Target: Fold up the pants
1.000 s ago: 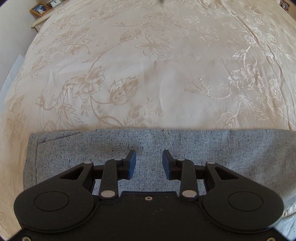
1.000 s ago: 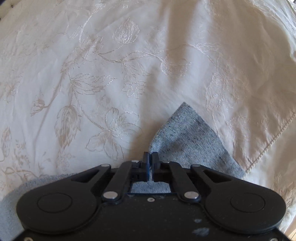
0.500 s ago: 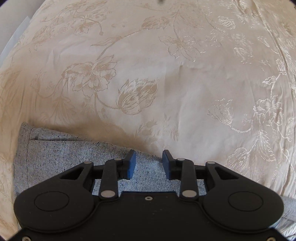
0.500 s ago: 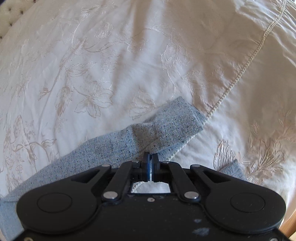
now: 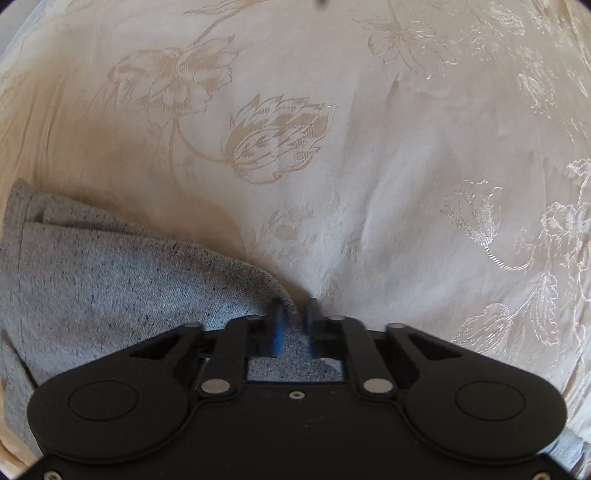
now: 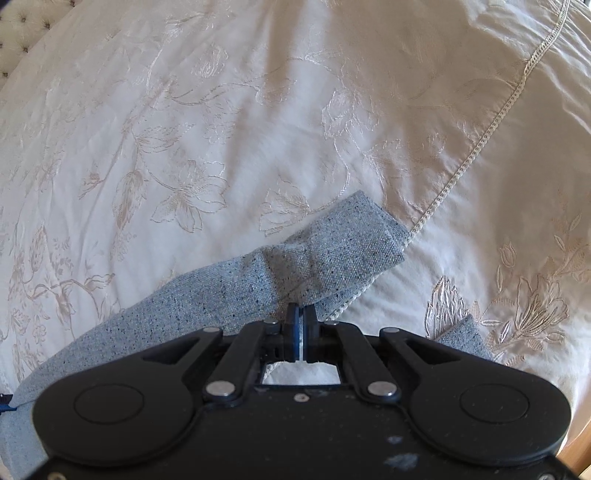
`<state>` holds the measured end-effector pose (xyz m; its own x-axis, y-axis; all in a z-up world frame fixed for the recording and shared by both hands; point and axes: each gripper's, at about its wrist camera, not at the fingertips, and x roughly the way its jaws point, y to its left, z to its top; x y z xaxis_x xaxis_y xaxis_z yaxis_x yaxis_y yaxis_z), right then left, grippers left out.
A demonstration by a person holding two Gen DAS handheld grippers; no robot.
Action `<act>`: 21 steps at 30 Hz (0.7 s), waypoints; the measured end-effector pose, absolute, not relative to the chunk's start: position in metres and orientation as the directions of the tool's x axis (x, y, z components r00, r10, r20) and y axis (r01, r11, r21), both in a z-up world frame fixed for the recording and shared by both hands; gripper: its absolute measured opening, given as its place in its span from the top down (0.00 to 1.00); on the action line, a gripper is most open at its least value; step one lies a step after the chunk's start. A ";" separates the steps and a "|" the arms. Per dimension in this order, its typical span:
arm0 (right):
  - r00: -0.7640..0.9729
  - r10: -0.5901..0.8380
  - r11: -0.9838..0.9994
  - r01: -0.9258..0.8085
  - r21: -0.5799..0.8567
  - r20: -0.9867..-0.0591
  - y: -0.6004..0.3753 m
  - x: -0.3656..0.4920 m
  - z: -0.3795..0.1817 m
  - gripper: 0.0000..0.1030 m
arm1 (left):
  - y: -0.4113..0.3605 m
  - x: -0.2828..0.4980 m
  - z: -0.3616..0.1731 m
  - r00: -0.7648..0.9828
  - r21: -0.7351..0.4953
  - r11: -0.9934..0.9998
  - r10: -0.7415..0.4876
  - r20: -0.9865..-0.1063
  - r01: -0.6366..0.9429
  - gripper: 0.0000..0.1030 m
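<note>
I have both tongs low over the bed, each angled forward and down along the cream floral bedspread (image 5: 388, 155). My left tongs (image 5: 293, 325) sit right at the surface with the grey pants (image 5: 110, 280) bunched up against them; their blue pads are blurred, narrowed to a small gap with a ridge of the grey cloth between them, and I cannot tell whether they have bitten down on it. The pants fill the lower left of that view, with a seamed end lying toward the left side and a crease running along the top of the cloth. Ahead and to the right the bedspread lies open, only lightly wrinkled. My right tongs (image 6: 301, 332) are pressed together, pinching a fold of the pants (image 6: 332, 251), which rise off the bed as a draped band from the lower left up to a squared end near a corded seam (image 6: 480, 147) on the bedspread. Beyond that seam, at the lower right corner, I see a strip of wooden bed edge (image 6: 580, 454); a tufted headboard (image 6: 26, 26) shows at the far left corner.
</note>
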<state>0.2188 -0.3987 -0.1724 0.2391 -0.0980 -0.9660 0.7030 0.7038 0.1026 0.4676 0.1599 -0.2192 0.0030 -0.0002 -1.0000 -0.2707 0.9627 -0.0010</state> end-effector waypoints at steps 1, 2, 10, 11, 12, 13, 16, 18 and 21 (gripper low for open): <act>0.249 -0.100 0.705 0.701 0.108 -0.963 -0.399 0.219 -0.167 0.98 | 0.162 0.461 -0.215 0.022 -0.013 0.960 -0.007 -1.000 -0.281 0.94; 0.262 -0.101 0.708 0.697 0.116 -0.960 -0.399 0.220 -0.162 0.98 | 0.163 0.456 -0.208 0.048 -0.025 0.959 -0.012 -0.999 -0.282 0.95; 0.443 -0.124 0.763 0.615 0.200 -0.888 -0.403 0.214 -0.088 0.99 | 0.168 0.380 -0.098 0.329 -0.146 0.980 -0.094 -0.939 -0.136 0.95; 0.451 -0.116 0.765 0.609 0.210 -0.885 -0.404 0.211 -0.083 0.99 | 0.168 0.377 -0.090 0.330 -0.155 0.979 -0.105 -0.938 -0.130 0.95; 0.459 -0.085 0.762 0.602 0.239 -0.884 -0.406 0.208 -0.082 0.97 | 0.170 0.368 -0.087 0.331 -0.158 0.979 -0.108 -0.937 -0.126 0.95; 0.471 -0.046 0.749 0.600 0.281 -0.881 -0.408 0.205 -0.084 0.95 | 0.171 0.360 -0.085 0.336 -0.160 0.980 -0.111 -0.935 -0.120 0.96; 0.474 -0.003 0.694 0.635 0.340 -0.881 -0.410 0.192 -0.099 0.78 | 0.167 0.341 -0.086 0.361 -0.132 0.987 -0.092 -0.928 -0.090 0.96; 0.436 0.017 0.646 0.682 0.343 -0.900 -0.412 0.183 -0.119 0.75 | 0.165 0.333 -0.091 0.363 -0.115 0.989 -0.073 -0.929 -0.096 0.96; 0.388 0.046 0.551 0.759 0.348 -0.920 -0.421 0.167 -0.151 0.74 | 0.162 0.327 -0.093 0.359 -0.110 0.987 -0.062 -0.931 -0.115 0.96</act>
<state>0.1669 -0.4208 -0.1513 0.3881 0.0460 -0.9205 0.7590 0.5506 0.3475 0.3272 0.1620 -0.0929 0.3589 -0.0617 -0.9313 -0.1147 0.9873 -0.1096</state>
